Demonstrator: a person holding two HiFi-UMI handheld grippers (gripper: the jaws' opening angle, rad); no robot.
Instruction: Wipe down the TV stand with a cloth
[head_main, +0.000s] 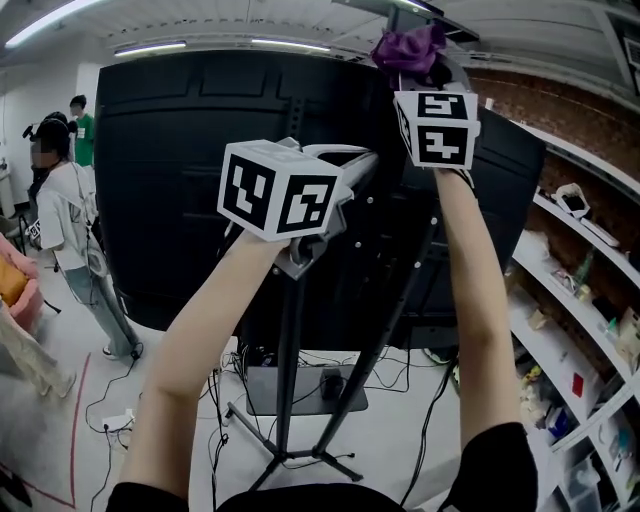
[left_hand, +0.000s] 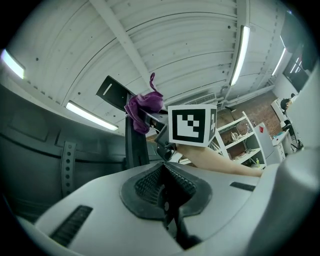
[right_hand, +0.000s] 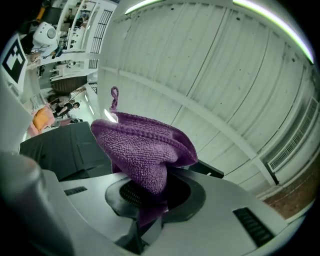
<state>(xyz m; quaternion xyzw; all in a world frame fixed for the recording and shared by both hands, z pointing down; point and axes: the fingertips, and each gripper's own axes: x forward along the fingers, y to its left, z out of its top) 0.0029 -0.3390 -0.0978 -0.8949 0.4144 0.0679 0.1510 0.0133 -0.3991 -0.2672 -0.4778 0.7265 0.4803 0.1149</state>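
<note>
A purple cloth (head_main: 408, 47) is bunched at the top edge of the big black TV (head_main: 170, 180), seen from its back. My right gripper (head_main: 415, 66) is raised there and shut on the cloth (right_hand: 142, 150), which bulges out of its jaws (right_hand: 147, 196). My left gripper (head_main: 352, 162) is held lower, against the back of the TV near the stand's upright pole (head_main: 290, 350). Its jaws (left_hand: 163, 187) are shut with nothing between them. In the left gripper view the cloth (left_hand: 144, 107) shows on the mounting bracket (left_hand: 134, 145), just above the right gripper's marker cube (left_hand: 192, 125).
The stand's tripod legs (head_main: 300, 455) and base plate (head_main: 300, 390) sit on the floor among loose cables (head_main: 225, 395). Shelves (head_main: 570, 330) with small items line the right wall. People (head_main: 70, 220) stand at the left.
</note>
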